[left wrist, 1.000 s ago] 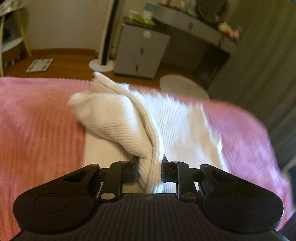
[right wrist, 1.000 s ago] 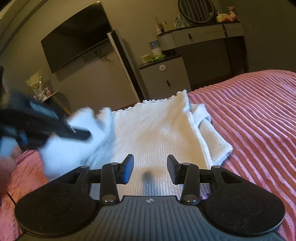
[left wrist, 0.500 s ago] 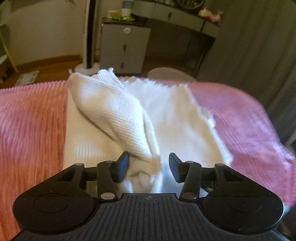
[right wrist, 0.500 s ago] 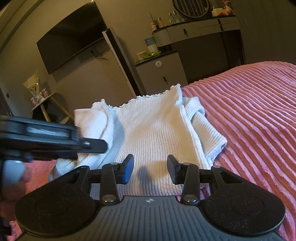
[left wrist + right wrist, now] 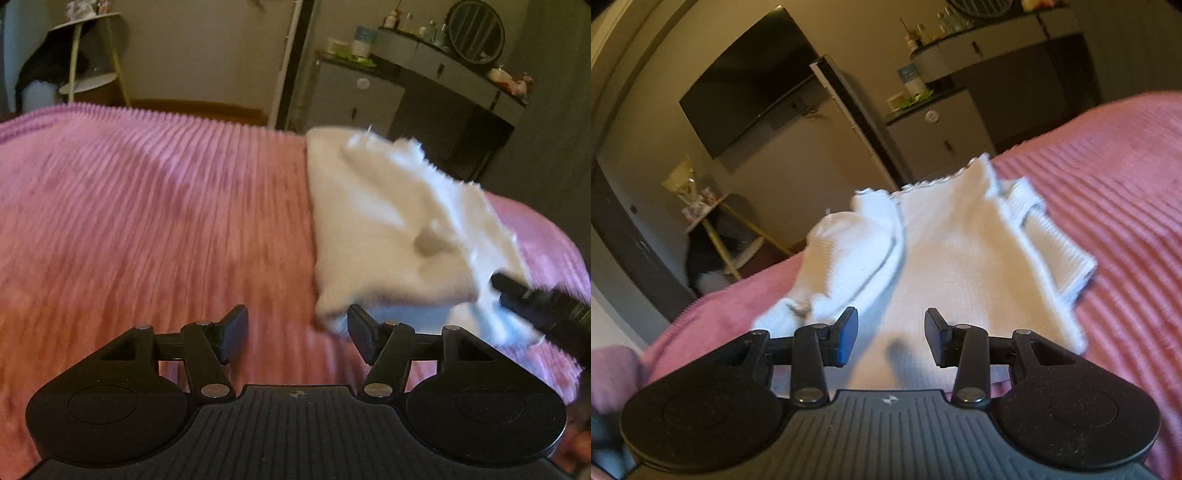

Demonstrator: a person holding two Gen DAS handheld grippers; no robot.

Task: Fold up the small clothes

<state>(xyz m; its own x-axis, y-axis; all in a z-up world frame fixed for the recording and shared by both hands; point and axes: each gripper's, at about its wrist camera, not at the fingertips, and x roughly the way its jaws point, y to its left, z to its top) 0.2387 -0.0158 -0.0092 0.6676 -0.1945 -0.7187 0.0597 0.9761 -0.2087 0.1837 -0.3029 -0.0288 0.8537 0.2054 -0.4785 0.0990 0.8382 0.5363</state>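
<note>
A small white ribbed top [image 5: 399, 229] lies on the pink ribbed bedspread [image 5: 147, 229], both sleeves folded in over its body. My left gripper [image 5: 297, 334] hovers over bare bedspread just left of the garment's near corner, its jaws opening with nothing between them. In the right wrist view the top [image 5: 953, 266] stretches away from my right gripper [image 5: 890, 338], which stands open above the near hem and holds nothing. The tip of the right gripper [image 5: 532, 299] pokes in at the right edge of the left wrist view.
Beyond the bed stand a grey cabinet [image 5: 942, 136], a dark dressing table with a round mirror [image 5: 476, 31], a tall tower fan [image 5: 846, 110], a wall television [image 5: 750, 81] and a small round shelf stand [image 5: 88, 55]. Bedspread stretches wide to the left [image 5: 1126, 177].
My left gripper let go of the left sleeve, which now lies folded over the top's body, and swung away to the left over the bedspread. The right gripper barely moved.
</note>
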